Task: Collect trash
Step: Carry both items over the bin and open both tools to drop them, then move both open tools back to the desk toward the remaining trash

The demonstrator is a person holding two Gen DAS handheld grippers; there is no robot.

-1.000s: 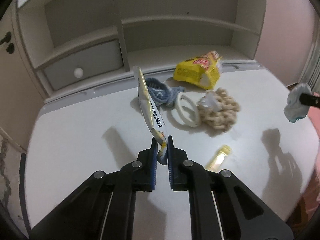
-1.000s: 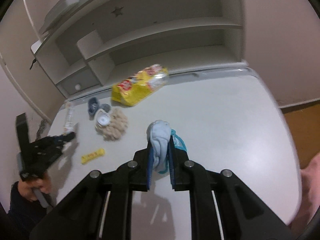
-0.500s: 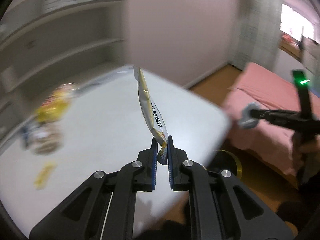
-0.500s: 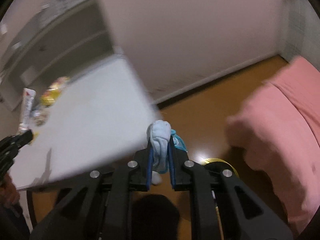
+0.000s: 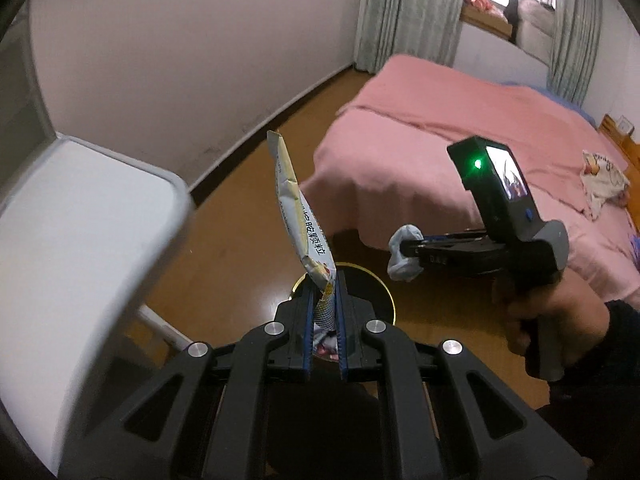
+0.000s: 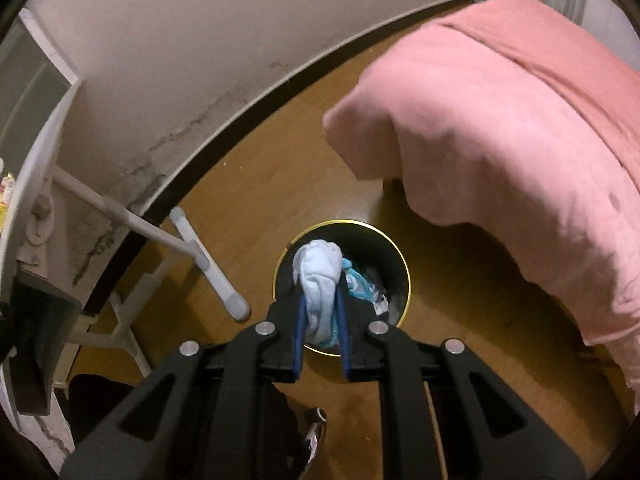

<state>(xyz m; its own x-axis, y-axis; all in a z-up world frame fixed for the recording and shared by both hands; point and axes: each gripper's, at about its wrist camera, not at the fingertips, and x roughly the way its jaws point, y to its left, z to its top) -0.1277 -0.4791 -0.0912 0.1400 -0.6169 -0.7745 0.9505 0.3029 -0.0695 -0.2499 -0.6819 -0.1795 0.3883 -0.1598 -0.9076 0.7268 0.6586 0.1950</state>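
- The left hand-held gripper (image 5: 323, 304) is clamped on the bottom end of a long snack wrapper (image 5: 298, 216), which stands up above the bin (image 5: 380, 292).
- The right hand-held gripper (image 6: 320, 312) pinches a crumpled face mask (image 6: 318, 276) directly over the black, gold-rimmed bin (image 6: 402, 264) on the floor (image 6: 248, 184), beside the pink bed (image 6: 500, 120).

Bare wooden floor (image 6: 256, 184) is lying open around the round bin (image 6: 402, 268) at the centre of the right wrist view, and the bin's mouth is facing up with some scraps inside. The pink bed (image 6: 500, 120) is crowding in from the upper right, its cover hanging near the bin's rim. At the left of the frame the counter (image 5: 80, 240) edge and its grey legs (image 6: 208, 264) are closing off that side.
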